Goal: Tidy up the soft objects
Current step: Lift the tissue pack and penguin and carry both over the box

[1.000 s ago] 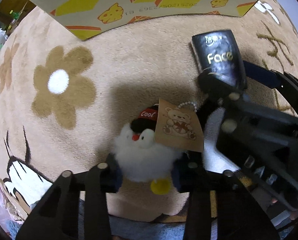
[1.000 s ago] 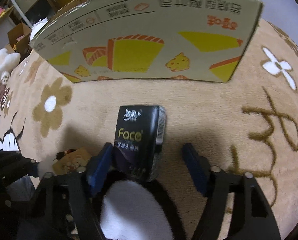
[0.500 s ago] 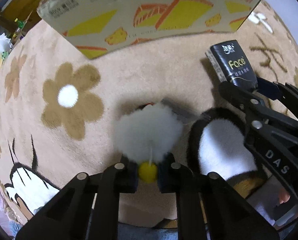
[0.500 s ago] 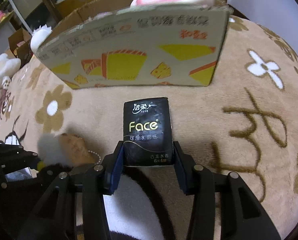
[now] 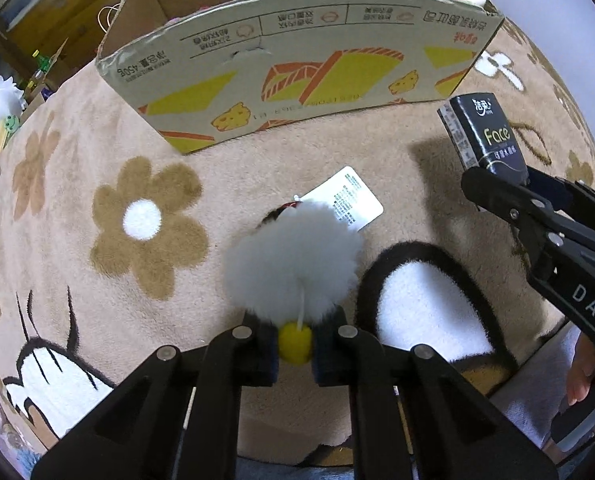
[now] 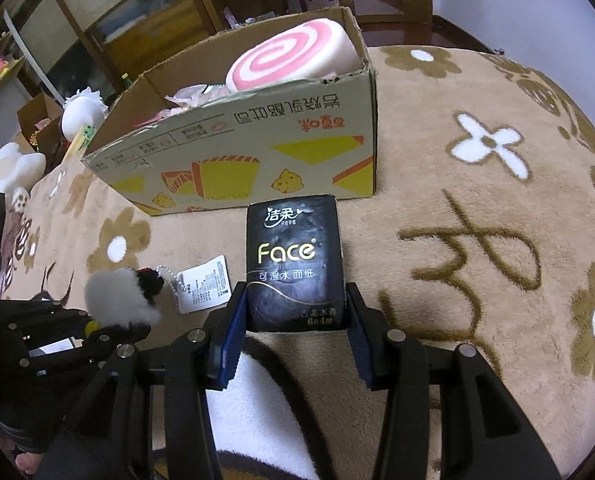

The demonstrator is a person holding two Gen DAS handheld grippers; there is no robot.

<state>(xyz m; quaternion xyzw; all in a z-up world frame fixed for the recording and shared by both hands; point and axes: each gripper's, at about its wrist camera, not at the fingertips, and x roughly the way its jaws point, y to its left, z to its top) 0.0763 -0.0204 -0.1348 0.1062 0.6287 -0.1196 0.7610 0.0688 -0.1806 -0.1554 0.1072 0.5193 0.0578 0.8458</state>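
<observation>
My left gripper [image 5: 295, 346] is shut on the yellow foot of a fluffy white penguin toy [image 5: 293, 264] and holds it above the rug; a white tag [image 5: 347, 200] hangs from it. The toy also shows in the right wrist view [image 6: 117, 300]. My right gripper [image 6: 295, 324] is shut on a black "Face" tissue pack [image 6: 293, 264], lifted above the rug; the pack also shows in the left wrist view [image 5: 487, 140]. A cardboard box [image 6: 257, 148] stands just beyond both, open on top, with a pink swirl cushion [image 6: 293, 56] inside.
A beige flower-patterned rug [image 6: 477, 240] covers the surface. White plush toys [image 6: 13, 168] and a small brown box [image 6: 37, 120] lie at the far left. Wooden shelves [image 6: 137, 12] stand behind the box.
Both grippers have closed on their objects and risen. The penguin toy has swung so its back faces the left camera. The box top and the cushion have come into view.
</observation>
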